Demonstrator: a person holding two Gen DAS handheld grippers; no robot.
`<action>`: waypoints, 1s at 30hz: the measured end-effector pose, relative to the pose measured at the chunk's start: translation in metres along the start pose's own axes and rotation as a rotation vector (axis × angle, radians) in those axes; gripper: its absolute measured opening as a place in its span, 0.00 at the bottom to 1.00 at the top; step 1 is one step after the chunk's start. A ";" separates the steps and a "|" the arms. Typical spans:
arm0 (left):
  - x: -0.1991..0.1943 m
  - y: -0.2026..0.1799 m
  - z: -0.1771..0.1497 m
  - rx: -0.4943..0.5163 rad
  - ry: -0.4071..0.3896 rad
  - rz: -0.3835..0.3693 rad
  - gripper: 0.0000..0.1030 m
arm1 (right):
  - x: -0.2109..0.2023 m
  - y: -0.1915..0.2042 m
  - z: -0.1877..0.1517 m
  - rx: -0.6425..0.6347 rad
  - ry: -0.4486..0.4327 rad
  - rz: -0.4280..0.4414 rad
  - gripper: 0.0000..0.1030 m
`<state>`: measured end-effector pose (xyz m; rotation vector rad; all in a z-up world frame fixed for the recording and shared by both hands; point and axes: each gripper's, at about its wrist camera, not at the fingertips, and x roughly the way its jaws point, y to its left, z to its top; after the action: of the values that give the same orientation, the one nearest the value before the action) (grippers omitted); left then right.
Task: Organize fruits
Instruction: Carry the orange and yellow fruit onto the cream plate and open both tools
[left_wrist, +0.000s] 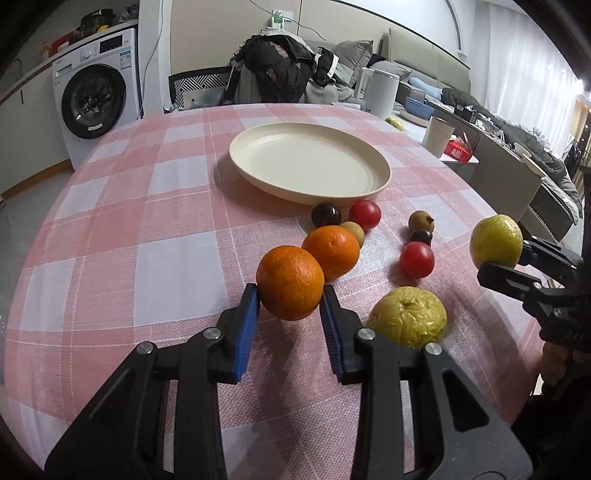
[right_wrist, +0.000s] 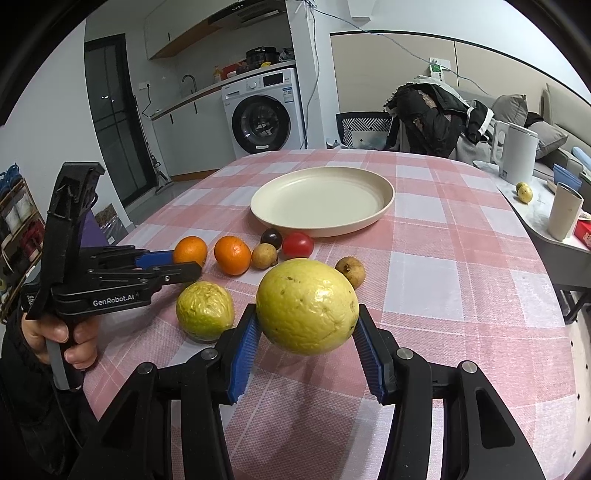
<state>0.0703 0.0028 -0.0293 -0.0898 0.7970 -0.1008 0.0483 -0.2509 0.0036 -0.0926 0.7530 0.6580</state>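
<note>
Left gripper (left_wrist: 290, 295) is clamped on a round orange citrus fruit (left_wrist: 290, 282), blue pads against both its sides, fruit lifted off the pink-and-white checked tablecloth (left_wrist: 147, 229), centre of the left wrist view. Right gripper (right_wrist: 306, 325) is clamped on a large yellow-green dimpled round fruit (right_wrist: 306, 306), also held clear of the cloth, lower centre of the right wrist view.

Step in hand, judged: carry both fruits to the cream round shallow plate (left_wrist: 258, 177) at upper centre. To do it well: keep the squeeze even, as both fruits are round and could roll out of the pads; lift over the small fruits lying between the grippers and the plate; lower until each fruit touches the plate floor before letting go; place them apart so they don't knock each other toward the rim.

Containers: the plate is empty, nothing on it.

Left on the cloth: a second orange (left_wrist: 331, 253) just behind the held one, a wrinkled yellow fruit (left_wrist: 410, 317) at lower right, two red tomatoes (left_wrist: 365, 215) and (left_wrist: 417, 259), two dark round plums (left_wrist: 325, 215) and (left_wrist: 421, 236), two small brown fruits (left_wrist: 421, 220) and (left_wrist: 354, 230). All sit just in front of the plate's near rim, none touching it as far as I can tell.
</note>
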 end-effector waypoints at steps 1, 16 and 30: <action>-0.002 0.000 0.000 -0.002 -0.008 -0.001 0.29 | 0.000 0.000 0.001 0.002 -0.001 0.000 0.50; -0.017 -0.007 0.021 0.014 -0.094 -0.008 0.29 | 0.005 -0.002 0.033 0.010 -0.046 0.020 0.50; 0.006 -0.009 0.053 0.017 -0.110 -0.001 0.29 | 0.035 -0.022 0.070 0.062 -0.029 0.040 0.50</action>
<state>0.1119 -0.0046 0.0048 -0.0793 0.6865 -0.1025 0.1220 -0.2290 0.0289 -0.0111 0.7479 0.6723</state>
